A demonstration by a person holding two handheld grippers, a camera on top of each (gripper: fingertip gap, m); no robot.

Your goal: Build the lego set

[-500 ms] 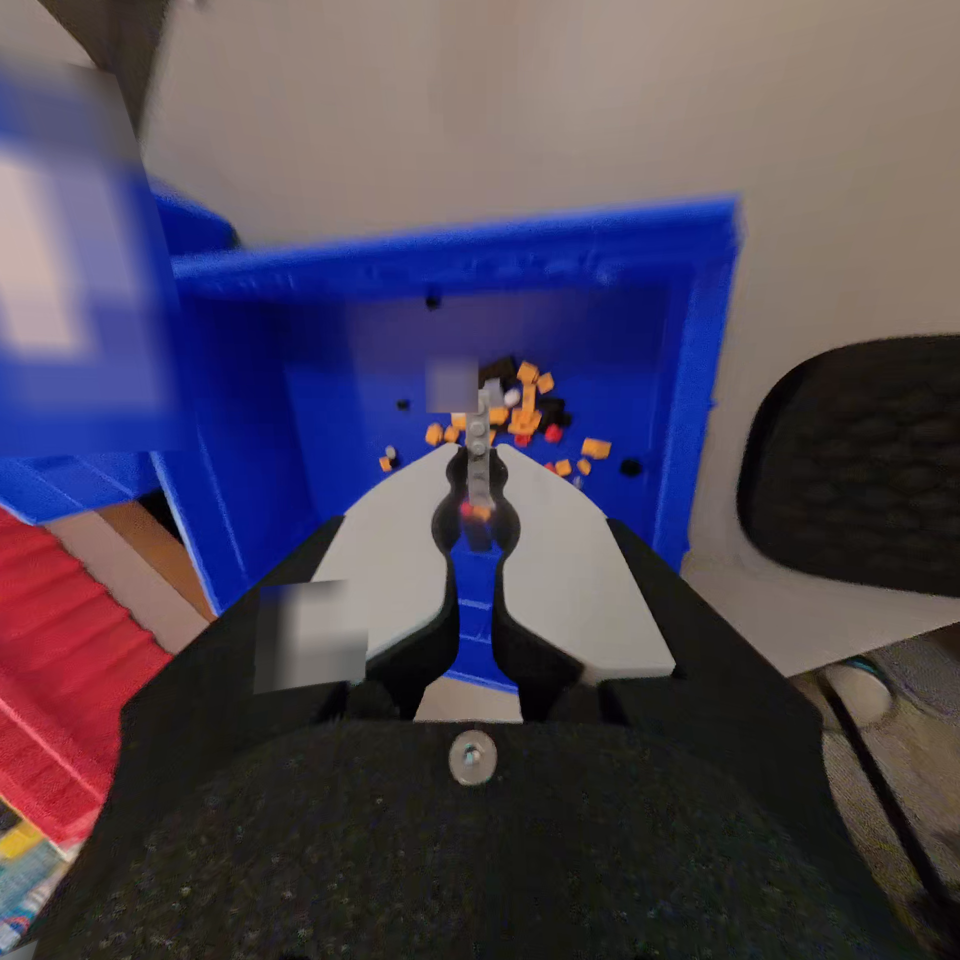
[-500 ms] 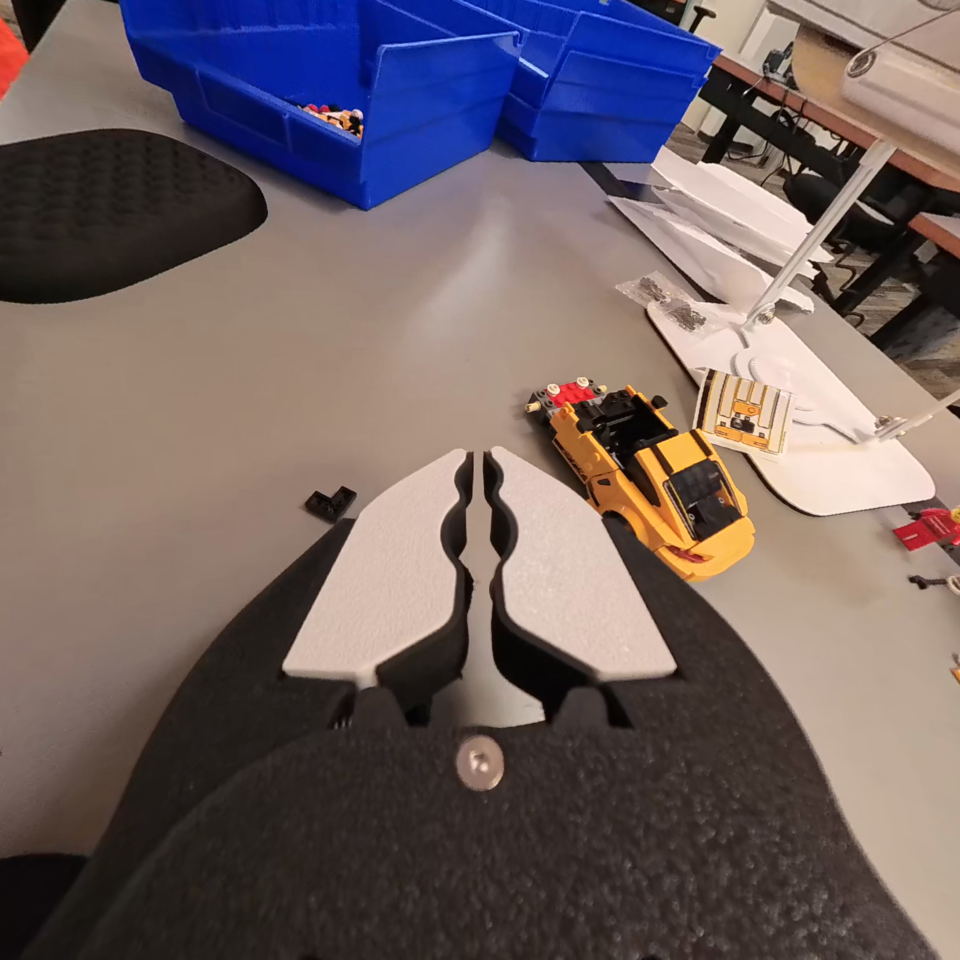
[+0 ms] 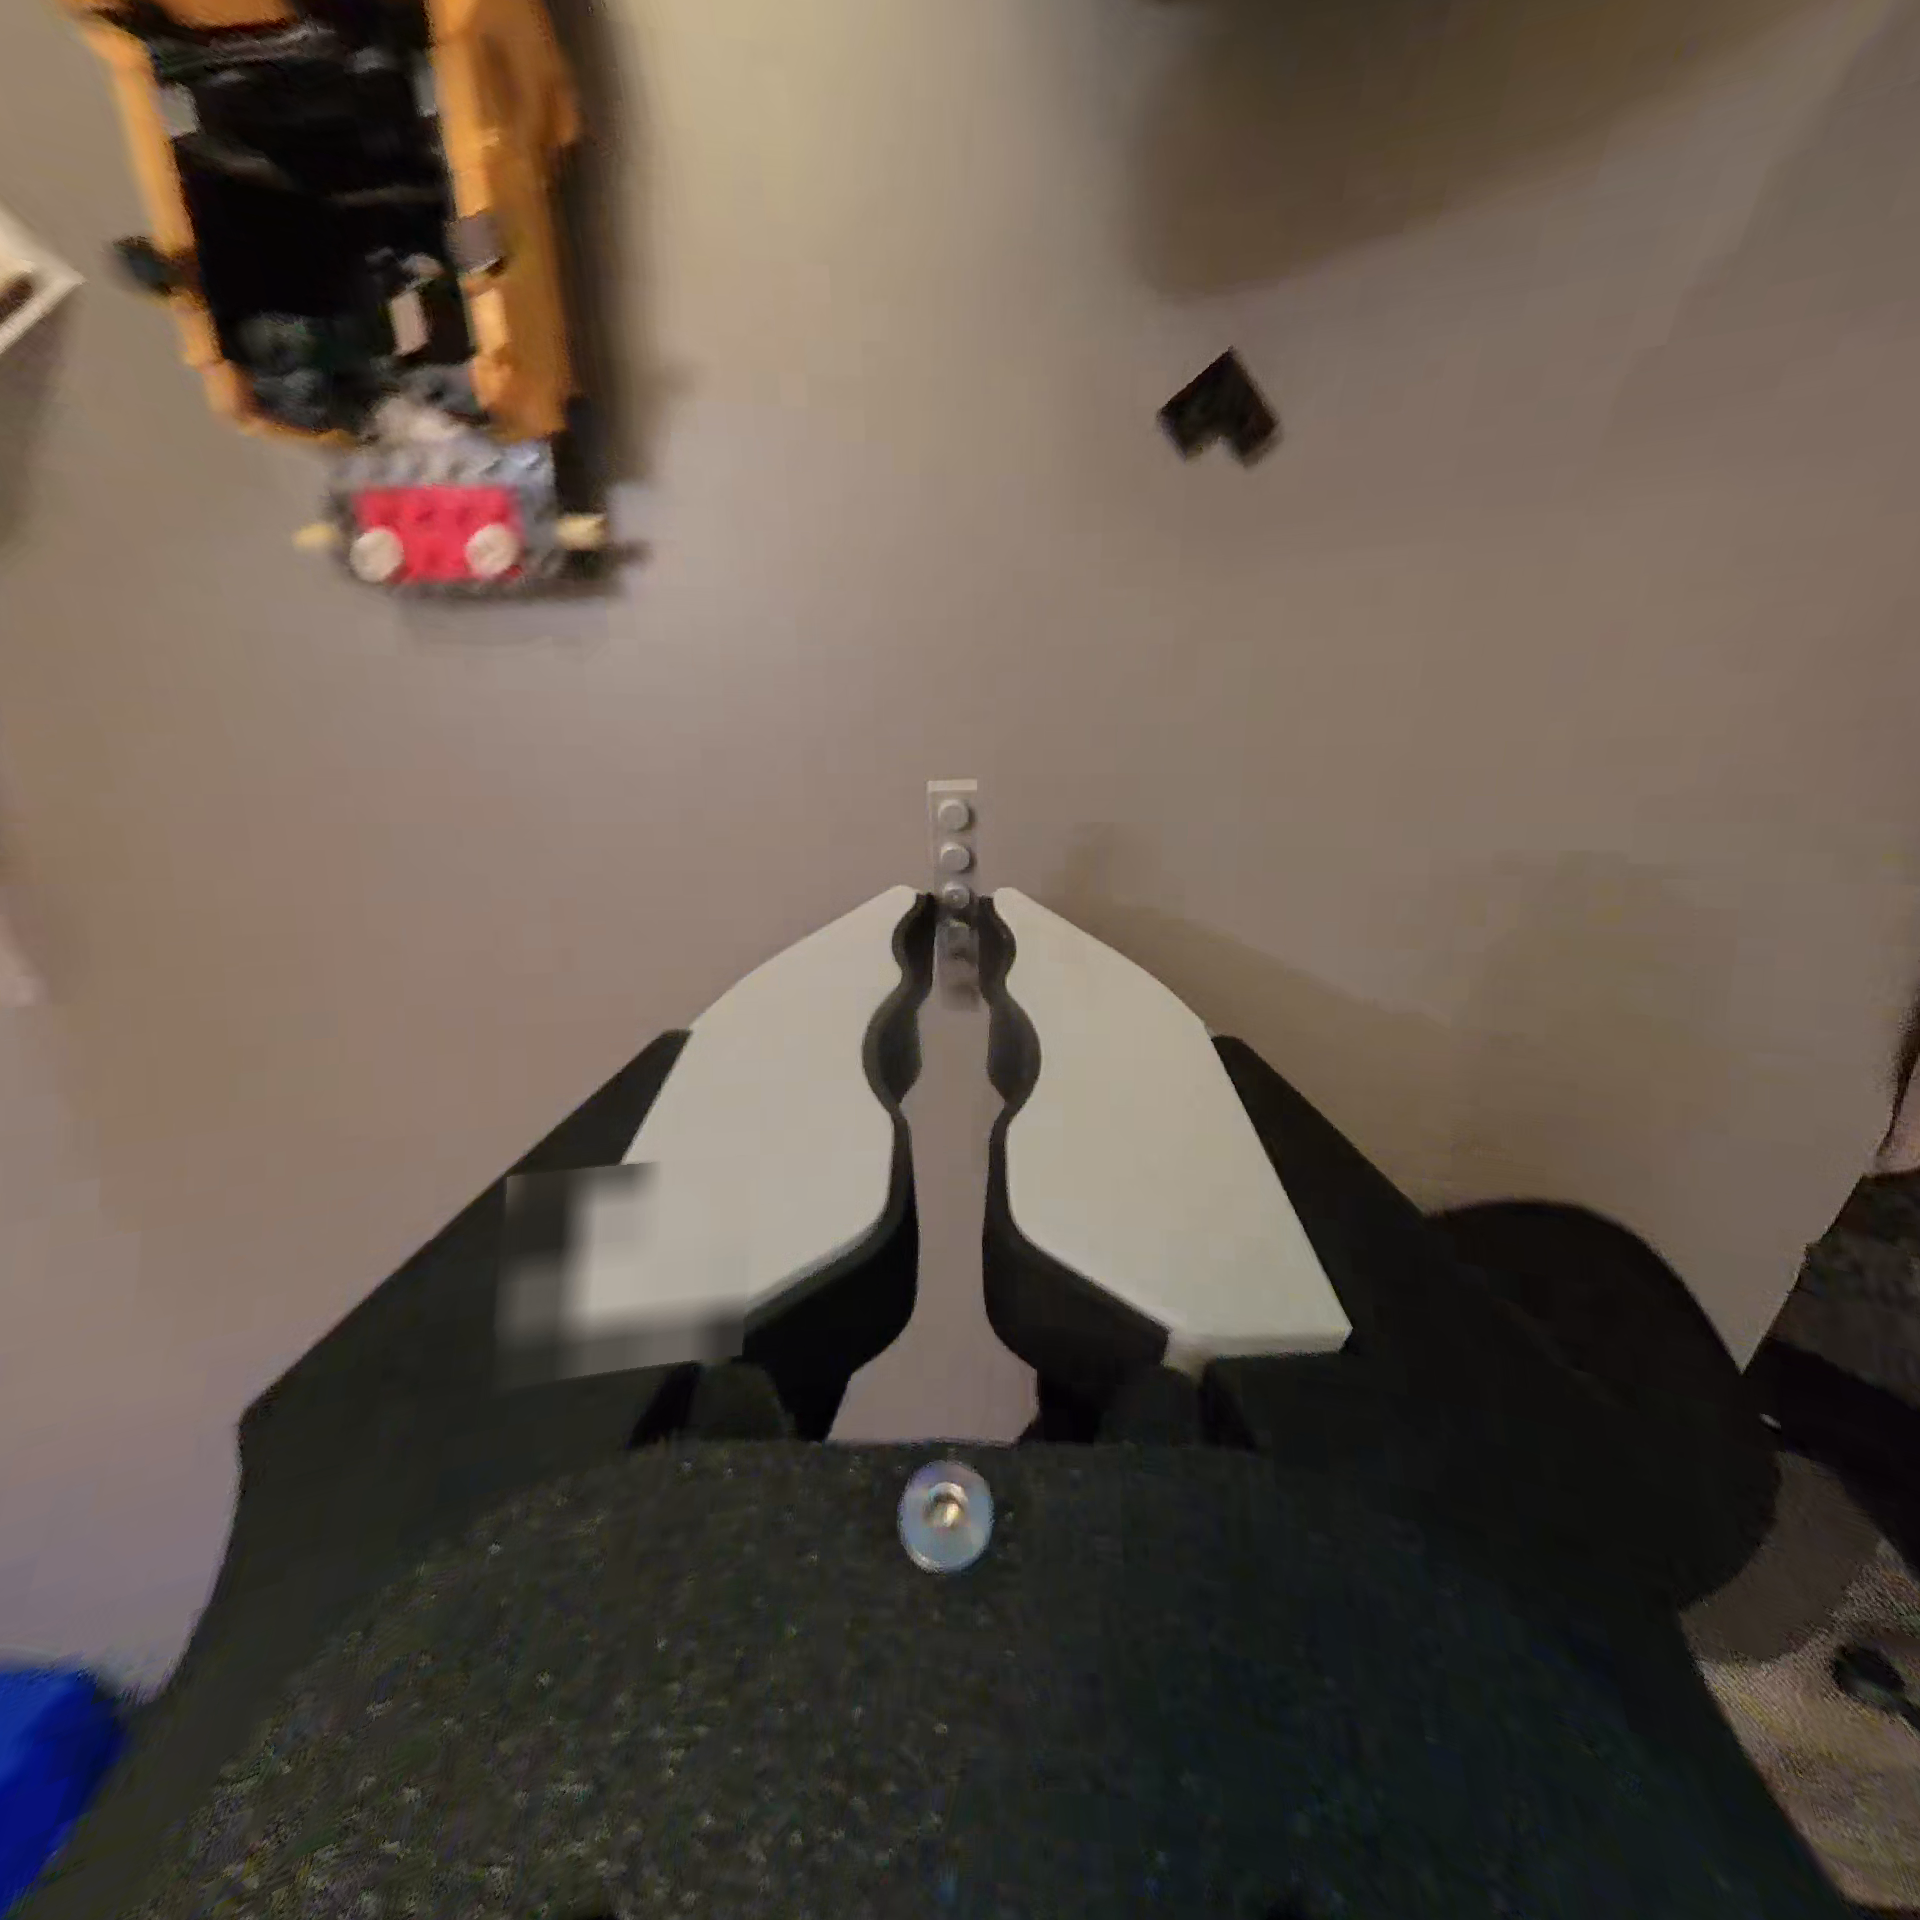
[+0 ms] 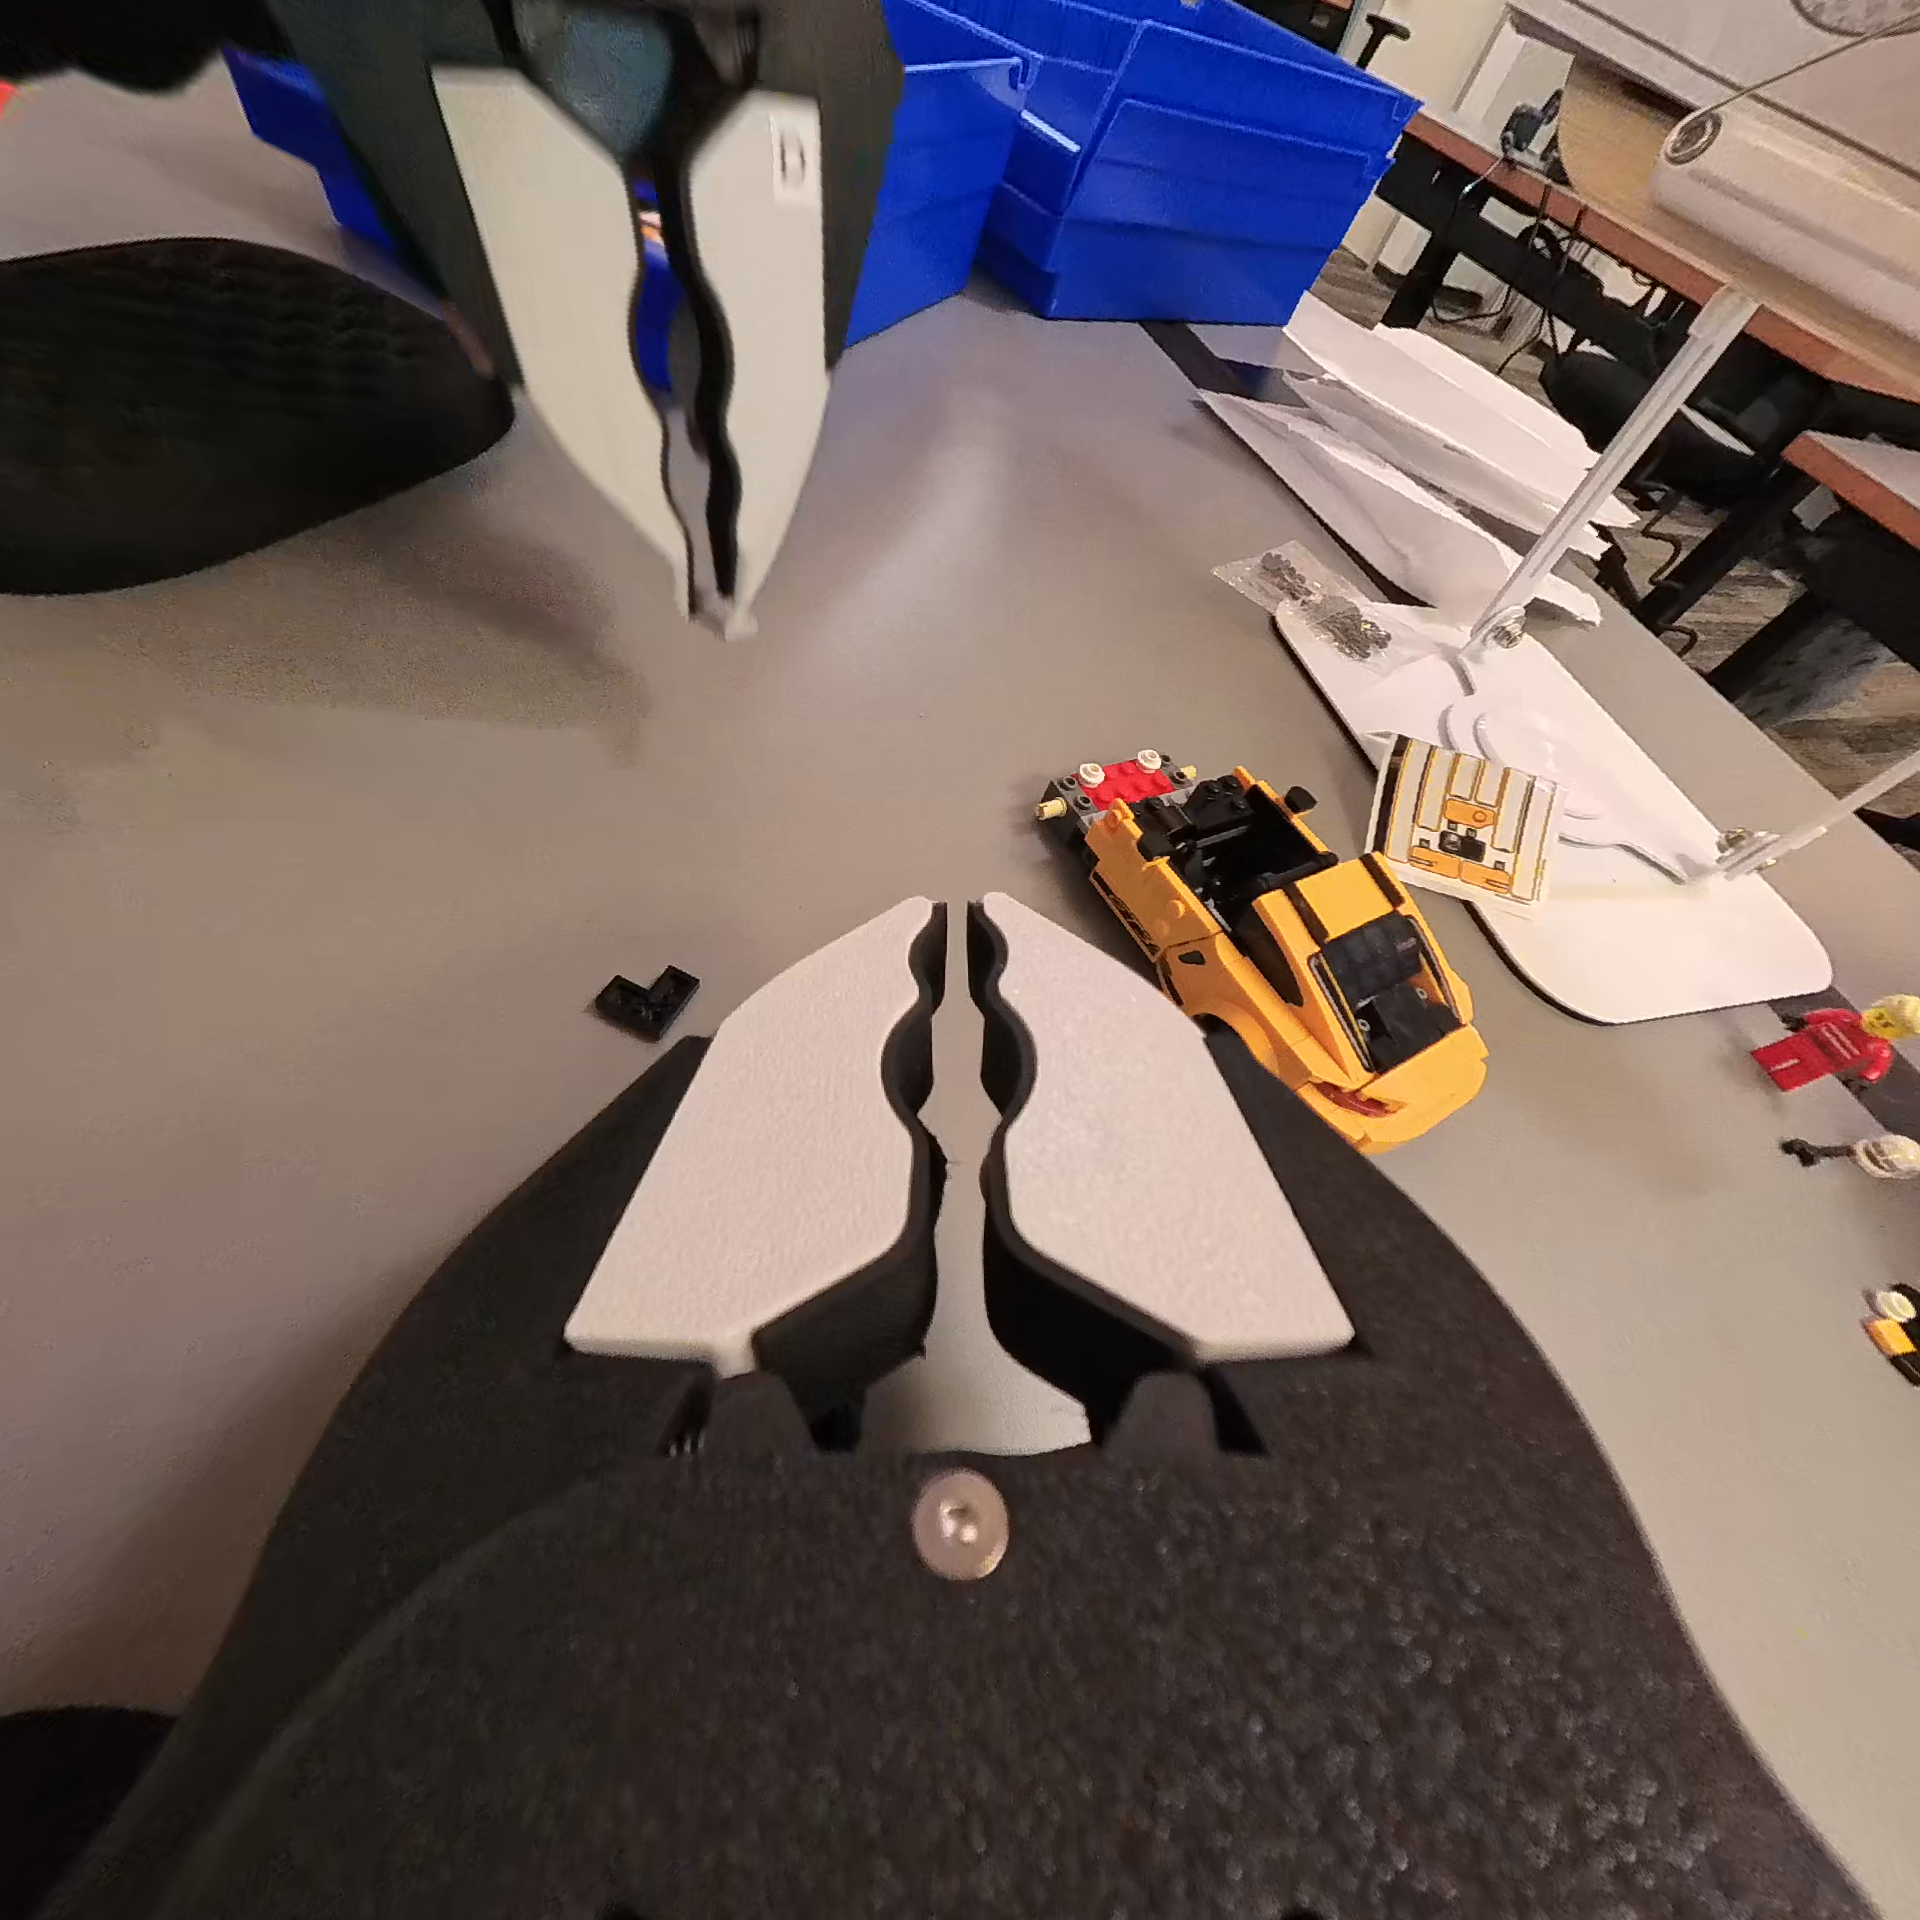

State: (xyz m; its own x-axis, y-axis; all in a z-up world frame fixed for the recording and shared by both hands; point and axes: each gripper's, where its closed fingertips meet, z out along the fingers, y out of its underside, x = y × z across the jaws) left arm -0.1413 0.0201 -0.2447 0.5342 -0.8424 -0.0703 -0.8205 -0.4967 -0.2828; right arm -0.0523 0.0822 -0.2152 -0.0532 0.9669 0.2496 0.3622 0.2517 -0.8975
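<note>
A grey bench carries blue bins far beyond both tools. The left hand-held gripper, pointing down at the bench, pinches a thin grey studded plate. The right hand-held gripper rests pressed together, empty. A part-built yellow car sits just right of the right tool's tips; a small black corner piece lies just left. The step appears to be carrying the plate to the car; next, aligning it over studs.
</note>
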